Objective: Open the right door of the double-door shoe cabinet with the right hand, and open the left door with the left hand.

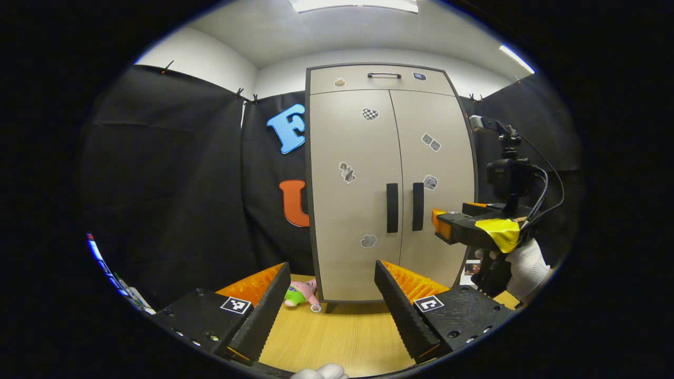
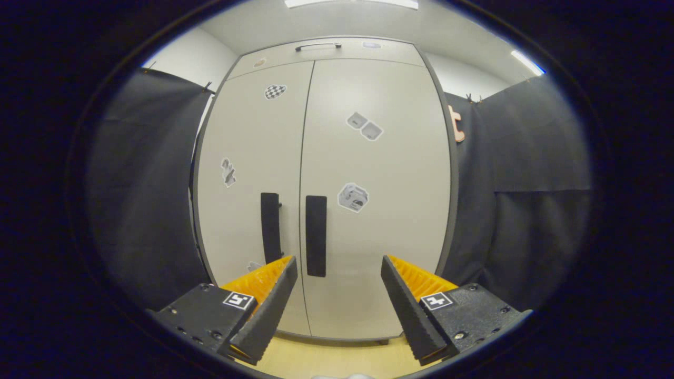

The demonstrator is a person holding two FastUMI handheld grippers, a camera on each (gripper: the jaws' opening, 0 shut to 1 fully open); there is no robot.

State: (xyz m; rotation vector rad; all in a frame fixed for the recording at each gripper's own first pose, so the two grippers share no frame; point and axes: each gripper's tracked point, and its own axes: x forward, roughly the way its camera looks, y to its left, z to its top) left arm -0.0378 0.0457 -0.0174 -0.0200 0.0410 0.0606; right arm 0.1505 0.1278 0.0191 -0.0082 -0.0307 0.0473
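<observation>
Flat matte cabinet doors (image 2: 368, 173), slab handles (image 2: 316, 235), ribbed right gripper (image 2: 339, 281) agape

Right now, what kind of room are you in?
Probably a recording booth, not a home: black cloth walls surround a lone shoe cabinet on a wooden floor, with a plush toy beside it.

white glove (image 1: 526, 266), black claw bodies, square coded markers, screws

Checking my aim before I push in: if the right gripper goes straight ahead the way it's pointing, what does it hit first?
Probably the right door of the shoe cabinet, on bare panel just right of its handle. The right gripper is open and nothing lies between. Depth is hard to judge, so it might graze the handle.
</observation>
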